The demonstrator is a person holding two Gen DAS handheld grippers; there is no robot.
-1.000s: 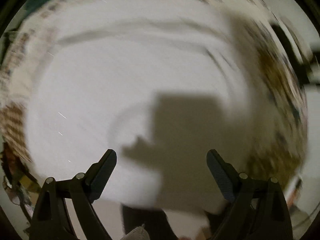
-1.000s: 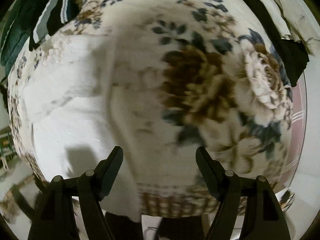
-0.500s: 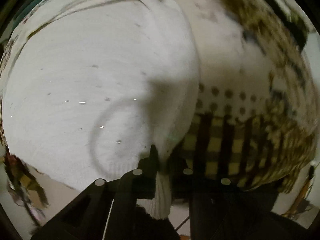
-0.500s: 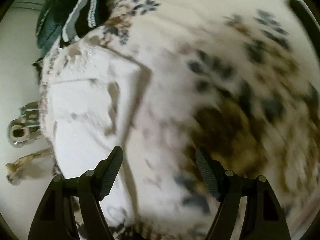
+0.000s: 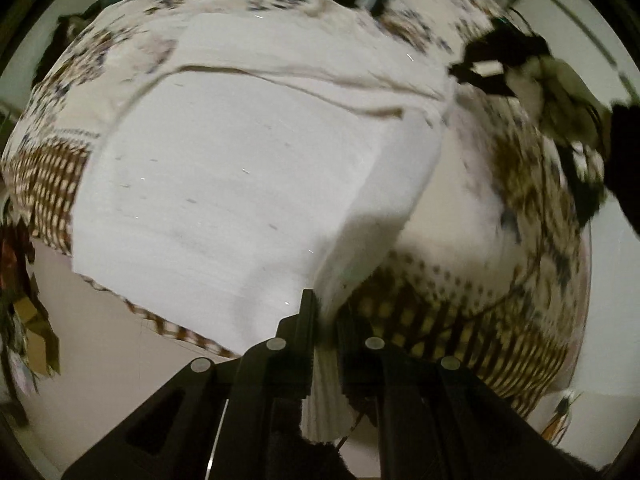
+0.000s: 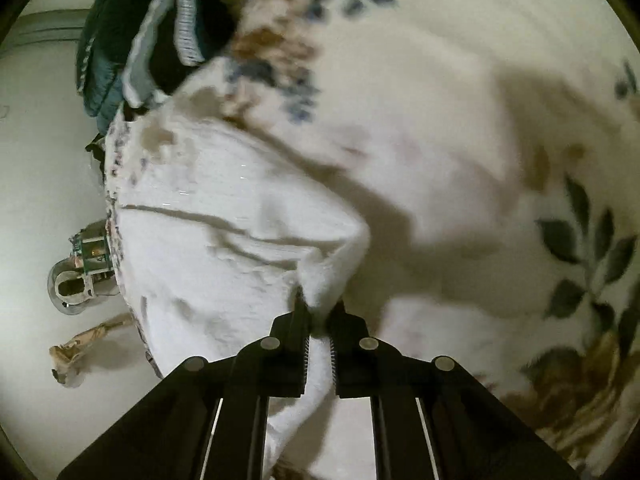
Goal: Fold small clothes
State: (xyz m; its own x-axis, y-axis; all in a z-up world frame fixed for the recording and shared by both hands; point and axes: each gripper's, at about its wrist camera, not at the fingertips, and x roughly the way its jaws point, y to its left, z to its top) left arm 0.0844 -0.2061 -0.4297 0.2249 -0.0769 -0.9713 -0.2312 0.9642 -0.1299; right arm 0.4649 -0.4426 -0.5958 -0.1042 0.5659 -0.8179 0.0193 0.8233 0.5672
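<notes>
A white knitted garment point(image 5: 224, 184) lies spread on a floral bedspread point(image 5: 520, 208). My left gripper point(image 5: 326, 320) is shut on its ribbed edge, which hangs down between the jaws. My right gripper point(image 6: 318, 316) is shut on another edge of the same white garment point(image 6: 224, 240), pinching a raised fold. The other hand-held gripper point(image 5: 496, 68) shows at the upper right of the left wrist view, blurred.
A pile of dark green and black clothes point(image 6: 152, 28) lies at the far end of the bed. The pale floor point(image 6: 36, 160) lies left of the bed, with a small appliance point(image 6: 80, 264) and crumpled paper point(image 6: 80, 348) on it.
Both grippers went from open to shut on the white garment: the left closed about half a second ago, the right just now. The left has lifted the edge a little.
</notes>
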